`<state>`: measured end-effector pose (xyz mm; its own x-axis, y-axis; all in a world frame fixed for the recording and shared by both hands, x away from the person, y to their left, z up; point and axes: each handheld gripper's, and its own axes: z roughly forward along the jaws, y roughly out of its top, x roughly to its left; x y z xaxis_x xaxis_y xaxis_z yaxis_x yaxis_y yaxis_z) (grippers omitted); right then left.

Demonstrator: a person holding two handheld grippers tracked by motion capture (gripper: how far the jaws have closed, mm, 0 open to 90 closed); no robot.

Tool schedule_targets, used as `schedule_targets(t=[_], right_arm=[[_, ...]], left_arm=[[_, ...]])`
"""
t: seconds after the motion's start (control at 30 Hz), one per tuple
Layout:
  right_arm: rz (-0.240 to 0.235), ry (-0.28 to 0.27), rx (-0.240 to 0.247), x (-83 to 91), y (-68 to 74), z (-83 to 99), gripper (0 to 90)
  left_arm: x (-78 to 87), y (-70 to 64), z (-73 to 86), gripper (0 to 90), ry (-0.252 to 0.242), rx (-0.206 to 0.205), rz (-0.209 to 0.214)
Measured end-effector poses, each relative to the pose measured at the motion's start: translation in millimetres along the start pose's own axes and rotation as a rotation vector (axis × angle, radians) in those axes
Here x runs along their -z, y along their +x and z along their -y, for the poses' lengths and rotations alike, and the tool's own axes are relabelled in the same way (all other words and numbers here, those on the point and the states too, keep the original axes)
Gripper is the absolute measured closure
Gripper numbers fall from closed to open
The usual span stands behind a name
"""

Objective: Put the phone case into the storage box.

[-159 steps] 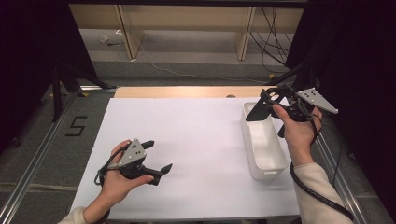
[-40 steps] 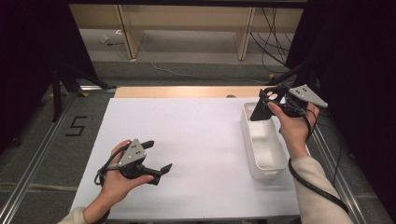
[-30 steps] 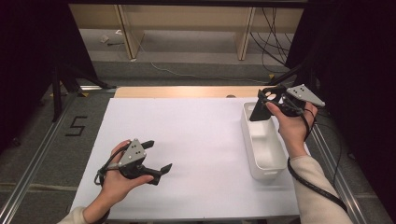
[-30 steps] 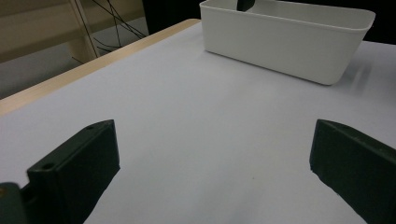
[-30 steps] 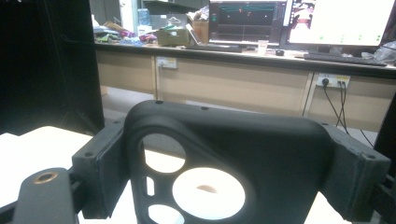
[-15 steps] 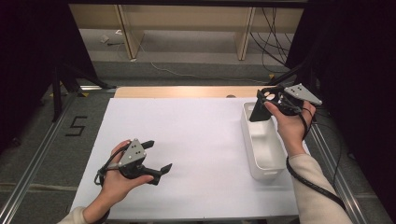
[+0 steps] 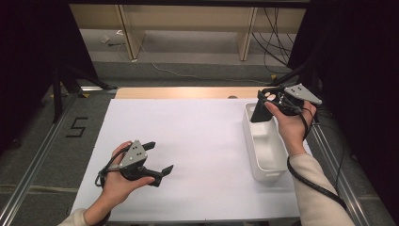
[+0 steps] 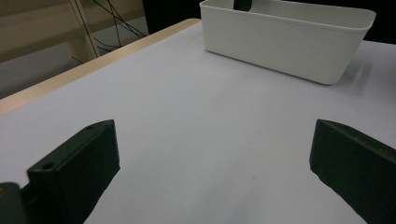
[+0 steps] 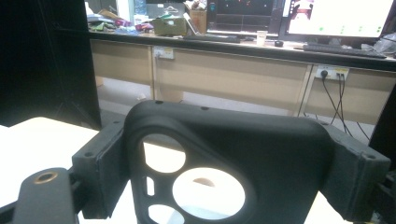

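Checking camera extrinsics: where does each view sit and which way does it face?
High view: above the person's side, facing forward and down on the table; both forearms and hands show.
Left gripper view: low over the table, facing the white bin; own open jaws show.
Right gripper view: above the bin's far end, facing the desks; jaws clamp a black phone case.
Shared: the bin, in the high and left gripper views.

A black numeral 5 [image 7: 75, 127] was marked on the grey floor [image 7: 56, 155] left of the table, in the high view. In the right gripper view, the monitors [image 9: 343, 16] on the far desk glowed, but whatever was written on them was too small to read. Nothing else carried legible writing.
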<state>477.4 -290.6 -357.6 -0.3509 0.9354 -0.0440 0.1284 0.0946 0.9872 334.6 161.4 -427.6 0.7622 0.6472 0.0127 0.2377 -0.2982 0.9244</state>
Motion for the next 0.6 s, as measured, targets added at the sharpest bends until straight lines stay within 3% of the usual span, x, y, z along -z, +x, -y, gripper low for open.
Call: schedule_targets(t=[0.6], right_arm=[[0.000, 0.011, 0.008, -7.1, 0.7, 0.8, 15.9]], left_arm=[[0.2, 0.1, 0.1, 1.1, 0.001, 0.000, -0.001]])
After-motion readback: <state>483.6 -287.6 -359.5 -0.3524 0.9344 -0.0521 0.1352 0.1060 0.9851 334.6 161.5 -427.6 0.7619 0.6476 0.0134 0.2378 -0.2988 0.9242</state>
